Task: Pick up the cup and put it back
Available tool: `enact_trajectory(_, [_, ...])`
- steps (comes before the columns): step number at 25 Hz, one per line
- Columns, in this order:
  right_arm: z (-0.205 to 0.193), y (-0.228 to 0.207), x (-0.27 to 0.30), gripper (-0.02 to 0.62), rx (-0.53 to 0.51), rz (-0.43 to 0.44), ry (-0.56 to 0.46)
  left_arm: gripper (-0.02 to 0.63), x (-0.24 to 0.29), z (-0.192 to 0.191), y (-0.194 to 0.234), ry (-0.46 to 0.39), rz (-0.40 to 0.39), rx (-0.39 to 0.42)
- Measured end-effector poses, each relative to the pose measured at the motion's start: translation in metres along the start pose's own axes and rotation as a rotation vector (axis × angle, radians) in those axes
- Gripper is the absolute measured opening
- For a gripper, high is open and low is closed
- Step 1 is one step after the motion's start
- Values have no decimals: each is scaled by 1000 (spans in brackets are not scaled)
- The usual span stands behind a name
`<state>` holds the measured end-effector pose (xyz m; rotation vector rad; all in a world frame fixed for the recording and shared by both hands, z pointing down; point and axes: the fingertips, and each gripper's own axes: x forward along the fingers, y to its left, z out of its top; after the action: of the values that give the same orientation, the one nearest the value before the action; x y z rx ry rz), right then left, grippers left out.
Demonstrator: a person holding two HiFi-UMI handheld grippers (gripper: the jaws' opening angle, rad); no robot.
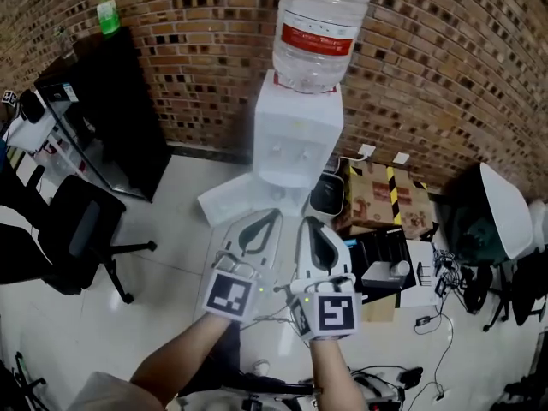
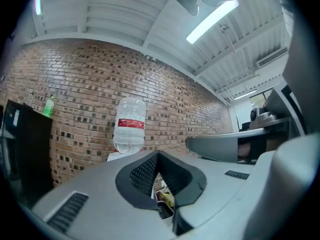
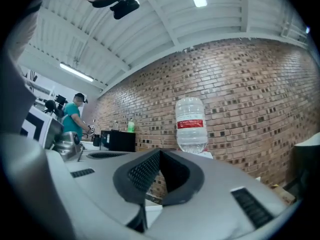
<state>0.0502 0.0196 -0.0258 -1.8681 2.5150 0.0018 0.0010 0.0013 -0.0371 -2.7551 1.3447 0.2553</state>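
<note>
Cup not discernible; left gripper [image 1: 274, 215] and right gripper [image 1: 310, 223] jaws clenched, empty; bottle [image 1: 321, 24] inverted atop dispenser [image 1: 295, 135].

My head camera looks steeply down from high up. The cameras on my left gripper [image 1: 272, 216] and right gripper [image 1: 308, 223] look out level, close over their jaws. All three see the water bottle [image 1: 318, 28] and brick wall [image 1: 197, 50].
</note>
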Motion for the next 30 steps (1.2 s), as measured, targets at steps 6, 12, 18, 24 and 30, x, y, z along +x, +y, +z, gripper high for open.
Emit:
enact_trajectory(6, [30, 18, -83, 3, 39, 28, -14, 2, -54, 39, -56, -23, 25, 2])
enact_trajectory(12, [50, 42, -120, 3, 34, 43, -25, 2, -88, 74, -79, -33, 10, 27])
enact_trajectory(18, [64, 69, -126, 3, 24, 12, -32, 2, -112, 88, -74, -25, -35, 9])
enact_trajectory(24, [68, 93, -125, 3, 12, -21, -38, 2, -132, 96, -61, -39, -71, 4])
enact_trajectory(30, [70, 106, -123, 3, -1, -35, -41, 2, -140, 99, -50, -48, -83, -14])
